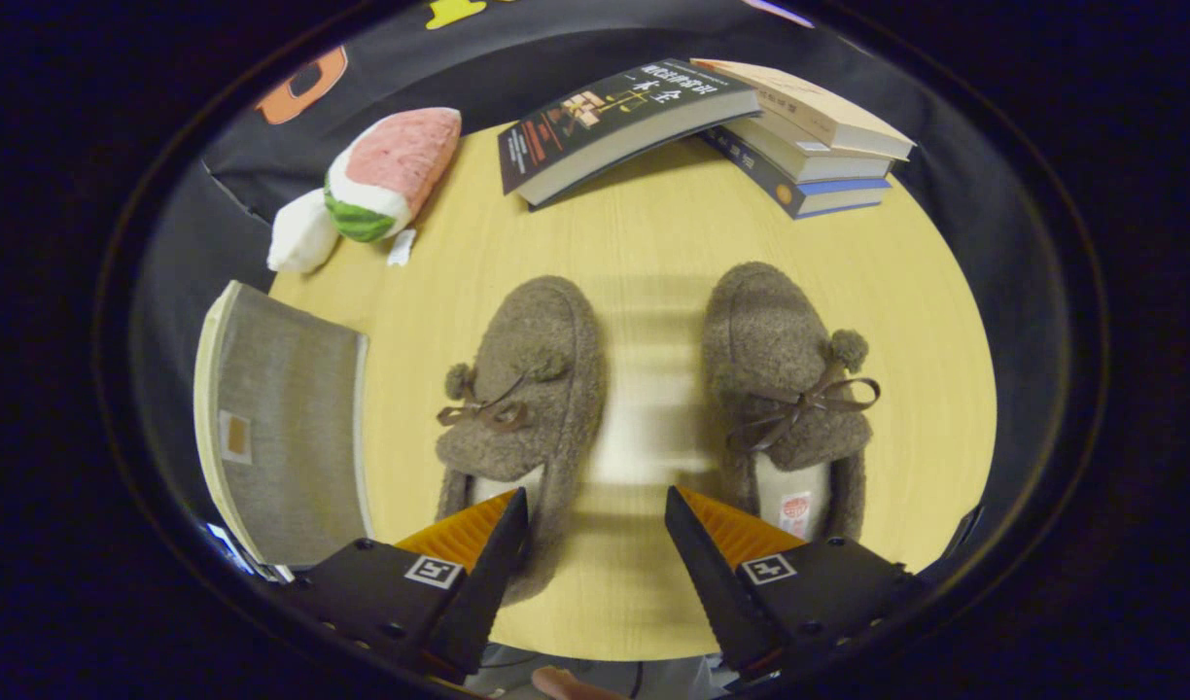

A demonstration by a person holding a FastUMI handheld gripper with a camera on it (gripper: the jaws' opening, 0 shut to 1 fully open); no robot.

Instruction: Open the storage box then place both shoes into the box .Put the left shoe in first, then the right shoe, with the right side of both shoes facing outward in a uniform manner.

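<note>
My gripper [595,515] hangs over the near edge of the table [653,243], its fingers spread wide with nothing between them but bare wood. Just ahead, one fuzzy slipper lies under each fingertip: the left-hand slipper [522,389] partly beneath my left finger, the right-hand slipper [785,379] beneath my right, toes pointing away, bows on top. Off to my left, beside the left-hand slipper, sits the grey fabric storage box [284,428], its lid seemingly down.

The box comes first, I judge, so I would swing left, find the lid's edge and lift it clear before touching either shoe. After that, a pinch on the heel rim of the left shoe should carry it well.

Beyond the shoes lie a plush toy [381,180] to the left and a stack of books [712,126] farther off. The box's near corner is cut off, and I cannot make out a handle or how the lid opens. The slippers' heels hide behind my fingers.
</note>
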